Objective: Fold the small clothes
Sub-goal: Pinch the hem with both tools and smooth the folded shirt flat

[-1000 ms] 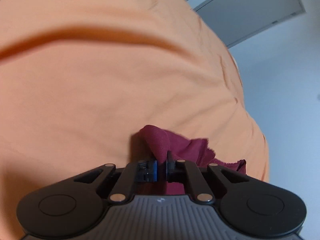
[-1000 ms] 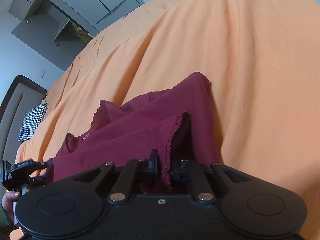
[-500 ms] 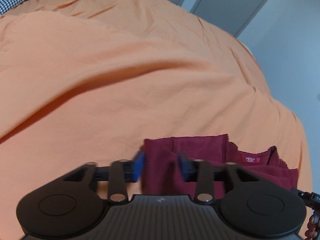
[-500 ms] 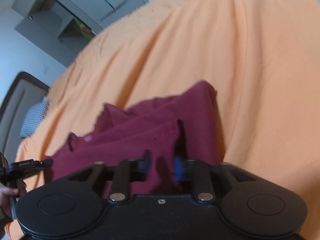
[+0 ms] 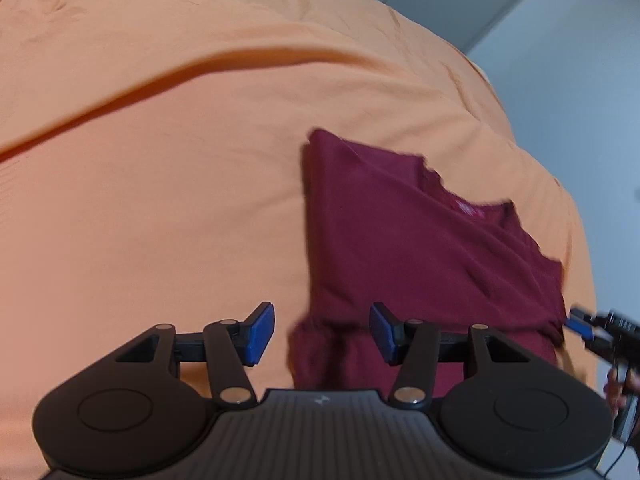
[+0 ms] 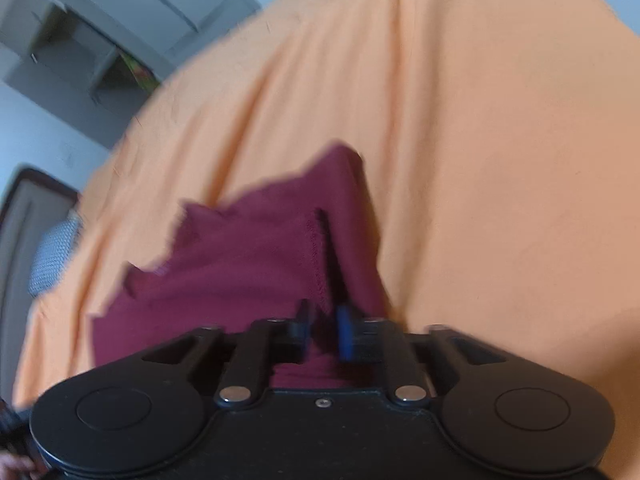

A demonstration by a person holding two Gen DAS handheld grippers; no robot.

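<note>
One orange bedspread (image 5: 200, 184) covers the whole bed, and on it lies one maroon garment (image 5: 420, 248), folded into a rough rectangle with its neckline and a pink label (image 5: 466, 209) facing up. There are two grippers. The left gripper (image 5: 322, 334) stands with its blue pads (image 5: 260, 330) well apart; the garment's near corner shows in the gap, touched by neither pad. In its own view the right gripper (image 6: 326, 332) has its jaws narrowly apart and closing, the garment's hemmed edge (image 6: 316, 264) between them, with no pad seen pressing on it. From the left view only its blue tip (image 5: 580, 326) and a hand (image 5: 620, 388) show, cut off at the frame edge. Both views are motion-blurred, and one checked pillow (image 6: 52, 260) is a smear.
</note>
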